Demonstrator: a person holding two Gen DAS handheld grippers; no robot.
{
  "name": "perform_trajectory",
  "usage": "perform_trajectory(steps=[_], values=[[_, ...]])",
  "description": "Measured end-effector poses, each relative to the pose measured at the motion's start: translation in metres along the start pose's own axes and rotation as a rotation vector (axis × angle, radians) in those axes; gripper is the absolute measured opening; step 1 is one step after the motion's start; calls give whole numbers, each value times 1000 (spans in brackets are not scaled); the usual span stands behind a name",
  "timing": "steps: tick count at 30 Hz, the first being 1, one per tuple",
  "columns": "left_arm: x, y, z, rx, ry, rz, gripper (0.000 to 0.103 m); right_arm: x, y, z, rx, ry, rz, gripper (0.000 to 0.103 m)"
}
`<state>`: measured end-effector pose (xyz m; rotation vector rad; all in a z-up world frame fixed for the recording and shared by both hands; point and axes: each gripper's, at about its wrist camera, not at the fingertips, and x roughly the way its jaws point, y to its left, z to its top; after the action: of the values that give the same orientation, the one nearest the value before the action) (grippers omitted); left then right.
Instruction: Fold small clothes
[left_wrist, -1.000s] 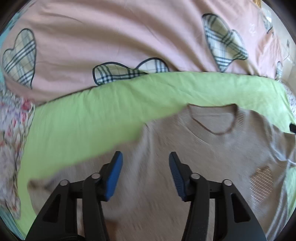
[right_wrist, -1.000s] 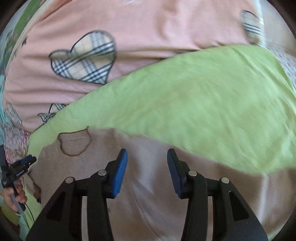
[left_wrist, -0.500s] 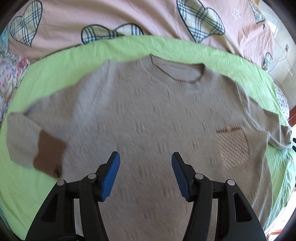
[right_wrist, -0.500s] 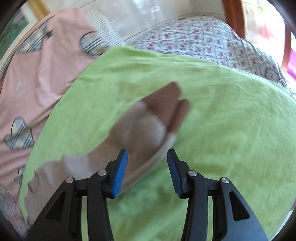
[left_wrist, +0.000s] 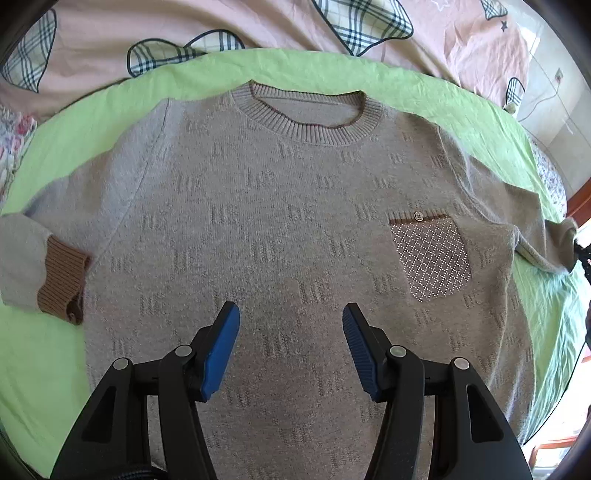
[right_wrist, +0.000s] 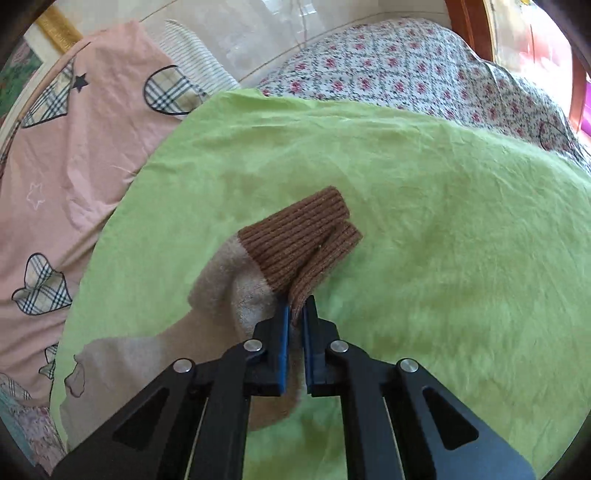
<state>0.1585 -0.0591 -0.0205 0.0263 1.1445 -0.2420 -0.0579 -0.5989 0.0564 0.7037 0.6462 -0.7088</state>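
Observation:
A beige knit sweater (left_wrist: 288, 221) lies flat, front up, on a green sheet (left_wrist: 44, 354), with a ribbed collar (left_wrist: 306, 110) at the far side and a patterned chest pocket (left_wrist: 430, 258). Its left sleeve is folded in, brown cuff (left_wrist: 61, 282) beside the body. My left gripper (left_wrist: 291, 325) is open and empty, hovering over the lower middle of the sweater. My right gripper (right_wrist: 294, 317) is shut on the other sleeve's brown cuff (right_wrist: 295, 247), holding it just above the green sheet (right_wrist: 443, 277).
A pink duvet with plaid hearts (left_wrist: 258, 26) lies beyond the sheet's far edge; it also shows in the right wrist view (right_wrist: 74, 147). A floral quilt (right_wrist: 406, 74) lies past the sheet's right end. A wooden bed frame (right_wrist: 469, 26) stands behind it.
My right gripper swung to the right sleeve end and shut on its brown cuff. My left gripper pulled back over the sweater body and stays open.

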Motion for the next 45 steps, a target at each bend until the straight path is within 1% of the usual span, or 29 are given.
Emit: perform_trajectory(steps=[2,5,8,12,15,18,21,24,27,30,37,38,39,41,45], values=[[0,3,-1,-10,0,-5,59,-15,25,-9,-40,-8,49,8],[0,10,-3,-29,0,-14,59,-28,73,-28,-130,6,118,8],[-1,17,-7,-49,0,-21,59,-31,127,-58,-207,57,219,8],[-6,30,-13,-72,-4,-18,59,-18,213,-109,-289,179,416,8],[-10,46,-20,-106,-13,-21,59,-6,268,-147,-350,260,523,8],[-15,62,-27,-149,-29,-61,59,6,316,-188,-415,331,600,8],[-19,77,-34,-184,-49,-91,60,25,357,-223,-447,412,666,8],[-22,92,-38,-219,-64,-121,61,43,387,-253,-485,479,697,8],[-21,104,-40,-253,-68,-141,61,60,407,-281,-512,548,728,8],[-17,116,-41,-289,-68,-162,61,73,422,-303,-546,596,738,8],[1,133,-36,-357,-54,-211,61,96,430,-340,-591,690,761,8],[4,133,-33,-362,-51,-218,61,97,430,-343,-595,693,753,11],[6,133,-29,-364,-49,-226,61,98,428,-343,-593,692,745,13],[12,132,-20,-360,-45,-237,65,99,423,-341,-573,699,739,16],[27,126,4,-367,-36,-281,69,87,405,-321,-520,648,743,18]])
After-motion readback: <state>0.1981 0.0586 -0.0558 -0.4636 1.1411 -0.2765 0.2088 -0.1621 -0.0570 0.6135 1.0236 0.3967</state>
